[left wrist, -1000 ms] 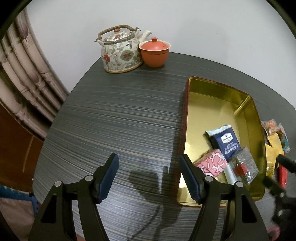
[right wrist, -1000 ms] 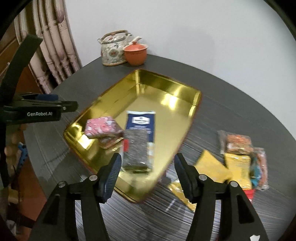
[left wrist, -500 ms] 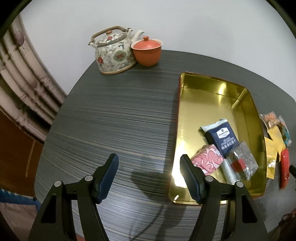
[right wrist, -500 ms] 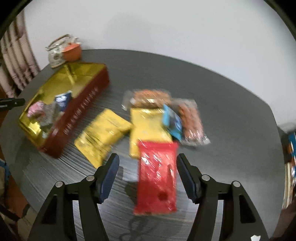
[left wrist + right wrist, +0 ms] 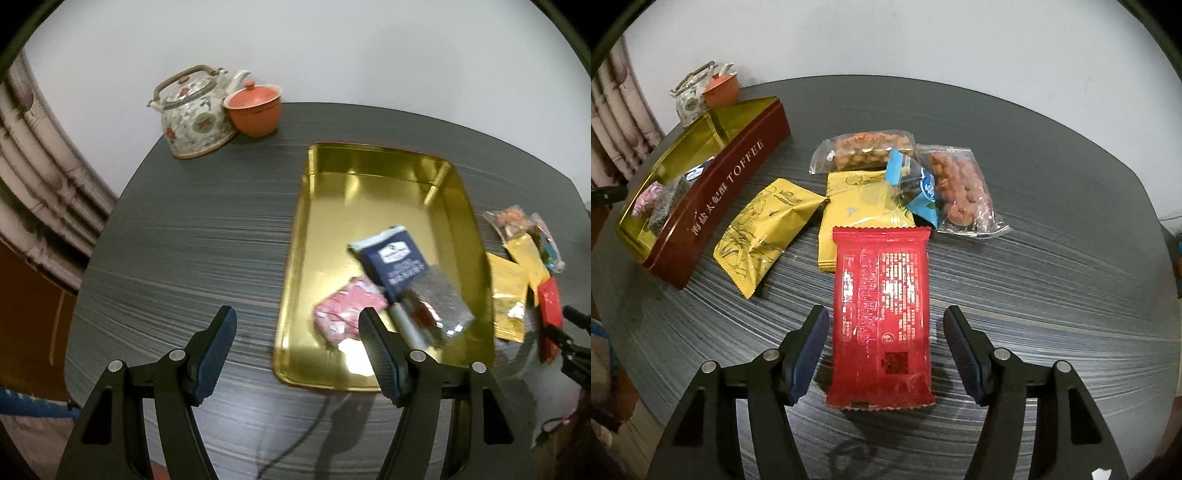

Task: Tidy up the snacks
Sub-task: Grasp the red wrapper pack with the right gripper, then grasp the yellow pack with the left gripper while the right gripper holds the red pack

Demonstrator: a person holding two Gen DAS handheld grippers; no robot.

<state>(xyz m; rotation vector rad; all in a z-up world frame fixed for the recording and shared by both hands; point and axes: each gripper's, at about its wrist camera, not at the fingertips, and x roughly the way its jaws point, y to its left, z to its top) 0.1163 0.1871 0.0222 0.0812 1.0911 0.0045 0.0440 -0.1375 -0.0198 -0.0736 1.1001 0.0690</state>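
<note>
A gold tin [image 5: 373, 173] with red outer walls [image 5: 727, 192] holds a navy packet [image 5: 395, 258], a pink packet [image 5: 343, 314] and a clear dark packet [image 5: 439, 306]. My left gripper [image 5: 295, 321] hangs open over the tin's near left corner, holding nothing. A red packet [image 5: 882, 295] lies flat on the dark table, right of the tin. My right gripper [image 5: 885, 321] is open low over it, one finger on each side and neither pad touching it. Beyond it lie two yellow packets [image 5: 764, 229] [image 5: 857, 206], a small blue packet [image 5: 916, 184] and two clear nut bags [image 5: 864, 147] [image 5: 960, 188].
A flowered teapot [image 5: 195, 114] and an orange lidded cup [image 5: 255, 107] stand at the far edge by the white wall. A curtain [image 5: 40, 206] hangs to the left. The round table's edge [image 5: 1137, 206] curves away on the right.
My right gripper swung from over the tin to the loose packets and sank around the red packet. My left gripper drifted a little right, toward the tin.
</note>
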